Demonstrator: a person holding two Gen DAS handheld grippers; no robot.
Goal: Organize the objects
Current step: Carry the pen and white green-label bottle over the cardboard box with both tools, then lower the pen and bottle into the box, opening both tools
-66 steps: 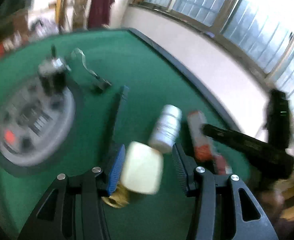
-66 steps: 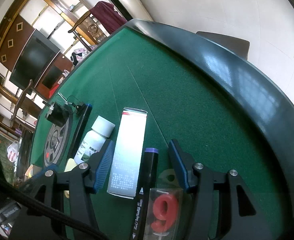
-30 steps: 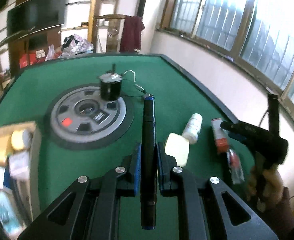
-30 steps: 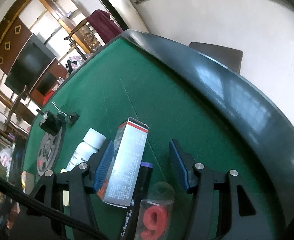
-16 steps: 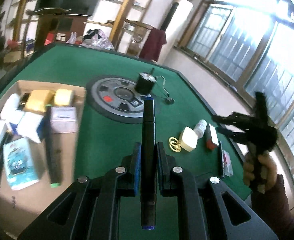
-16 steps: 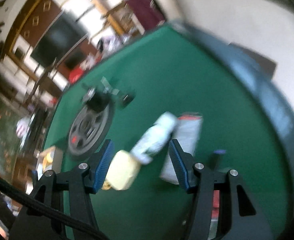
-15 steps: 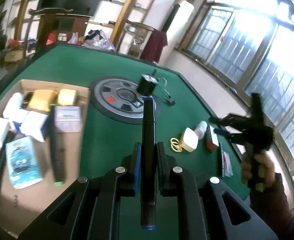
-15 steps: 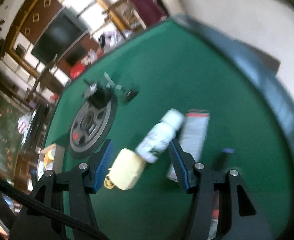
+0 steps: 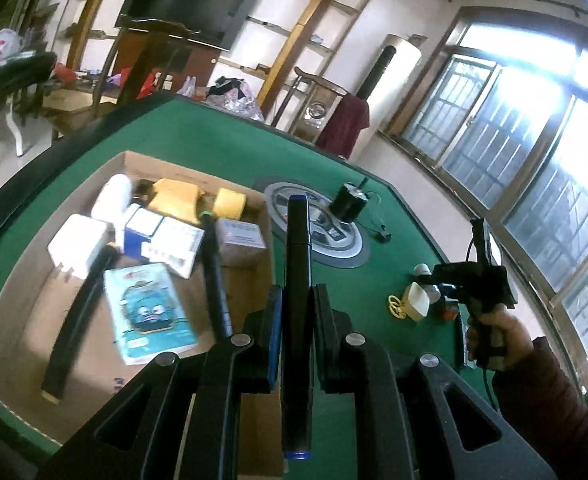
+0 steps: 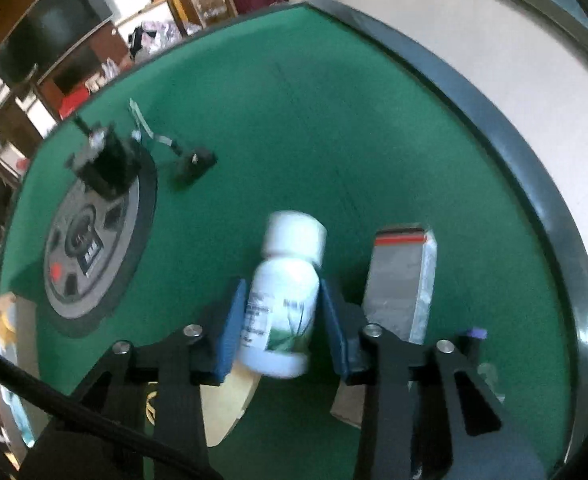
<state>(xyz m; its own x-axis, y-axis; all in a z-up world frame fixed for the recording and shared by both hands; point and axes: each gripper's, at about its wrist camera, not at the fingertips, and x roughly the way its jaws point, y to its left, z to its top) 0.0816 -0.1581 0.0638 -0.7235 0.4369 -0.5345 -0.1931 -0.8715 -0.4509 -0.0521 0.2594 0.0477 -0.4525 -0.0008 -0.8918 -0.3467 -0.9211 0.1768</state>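
Observation:
My left gripper [image 9: 297, 310] is shut on a long black marker [image 9: 298, 280] with a blue end and holds it above the right edge of the cardboard box [image 9: 21, 304]. My right gripper [image 10: 281, 312] has its jaws around a white pill bottle [image 10: 283, 296] that lies on the green table [image 10: 294, 120]; the pads sit at its sides, contact is blurred. The right gripper also shows in the left wrist view [image 9: 460, 280], low over the objects at the right.
The box holds several packets, a yellow tape roll [image 9: 229, 203] and two dark pens. A grey round disc [image 10: 89, 248] with a black motor [image 10: 107, 166] lies left. A grey and red carton [image 10: 404, 280], a cream case [image 10: 225, 404] and a purple-capped marker [image 10: 472, 338] lie near the bottle.
My left gripper carried the black marker left, over the box edge. My right gripper dropped down and closed in around the white bottle.

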